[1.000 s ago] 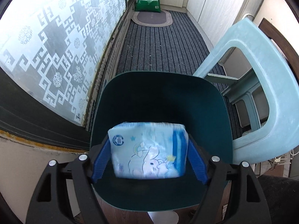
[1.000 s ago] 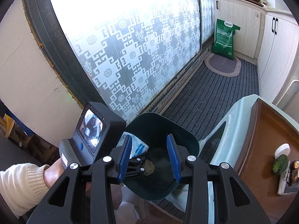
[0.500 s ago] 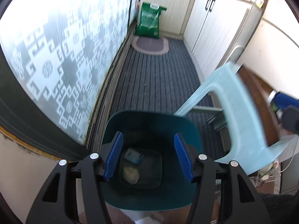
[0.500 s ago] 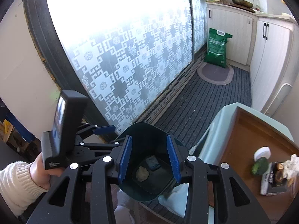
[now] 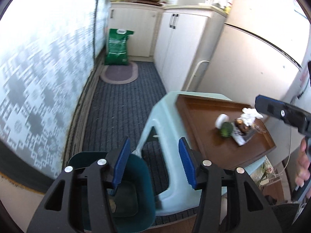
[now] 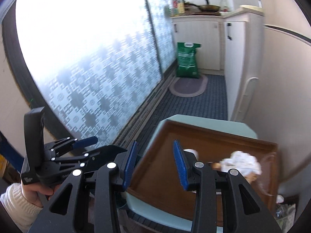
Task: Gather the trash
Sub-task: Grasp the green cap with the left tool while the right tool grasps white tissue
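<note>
Change: you dropped the tissue pack into the bin (image 5: 134,192).
Left gripper (image 5: 153,165): empty, jaws closing.
Right gripper (image 6: 154,167): apart, empty.
Next: tray (image 5: 213,147) litter remained.

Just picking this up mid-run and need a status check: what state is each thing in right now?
Left gripper: jaws closing, nothing between them.
Right gripper: part open, empty.
Bin: open-topped, on the floor, some trash at the bottom.
Tray: on the pale stool, still holding trash.
Crumpled tissue: on the tray, not picked up.
Cupboard doors: shut.
</note>
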Demonstrator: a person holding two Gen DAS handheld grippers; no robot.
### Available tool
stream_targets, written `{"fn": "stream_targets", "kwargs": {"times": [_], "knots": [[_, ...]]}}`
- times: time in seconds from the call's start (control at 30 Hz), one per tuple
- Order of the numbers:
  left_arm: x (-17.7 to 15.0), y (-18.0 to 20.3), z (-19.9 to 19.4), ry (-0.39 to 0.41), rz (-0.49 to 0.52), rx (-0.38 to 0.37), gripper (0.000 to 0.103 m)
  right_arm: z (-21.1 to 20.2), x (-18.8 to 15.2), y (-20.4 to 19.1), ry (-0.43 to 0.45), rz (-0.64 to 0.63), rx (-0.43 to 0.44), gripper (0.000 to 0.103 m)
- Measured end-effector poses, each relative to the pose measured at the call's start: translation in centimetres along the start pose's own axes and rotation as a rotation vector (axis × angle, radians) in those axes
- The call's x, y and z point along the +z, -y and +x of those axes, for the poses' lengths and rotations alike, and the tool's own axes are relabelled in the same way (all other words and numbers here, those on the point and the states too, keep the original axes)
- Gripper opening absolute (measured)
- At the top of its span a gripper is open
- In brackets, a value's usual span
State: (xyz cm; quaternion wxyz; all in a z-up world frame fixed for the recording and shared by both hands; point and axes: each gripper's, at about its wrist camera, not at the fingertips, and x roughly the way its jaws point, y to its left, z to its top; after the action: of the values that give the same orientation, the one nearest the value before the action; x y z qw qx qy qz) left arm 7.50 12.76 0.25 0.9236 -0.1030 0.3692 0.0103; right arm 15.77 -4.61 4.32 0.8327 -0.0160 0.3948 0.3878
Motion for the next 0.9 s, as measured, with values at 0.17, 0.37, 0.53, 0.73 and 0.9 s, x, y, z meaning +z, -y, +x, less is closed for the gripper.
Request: {"fn": "stream_targets", "kwargs": {"times": [0.17,0.37,0.53,0.73,0.9], "knots": [[0.5,4.3,1.4,-0.009,0.090,-0.029,0.052,-2.1,-0.3,3.6,0.032,0.064,-0.028,0.039],[0.4,8.3,4.2,-0.059,0.179,-0.068,0.050,-3.9,-1.4,6.6,0.043,0.101,-0.055,0.039],[0.7,10.3,6.6,-0.092,0.224,-0.057,0.050,-5.3,-2.6,9.3,0.041,0.130,-0.075,0.042],[1.0,11.3,7.5,-0.109,0.233,-0.086,0.052,-6.8,-3.5,11.5,0.049,0.157,-0.090,0.044],[0.9,11.8,8.5,-0.131,0.228,-0.091,0.049,-7.3,-4.0,12.7,0.050,0.174,-0.094,0.044]]}}
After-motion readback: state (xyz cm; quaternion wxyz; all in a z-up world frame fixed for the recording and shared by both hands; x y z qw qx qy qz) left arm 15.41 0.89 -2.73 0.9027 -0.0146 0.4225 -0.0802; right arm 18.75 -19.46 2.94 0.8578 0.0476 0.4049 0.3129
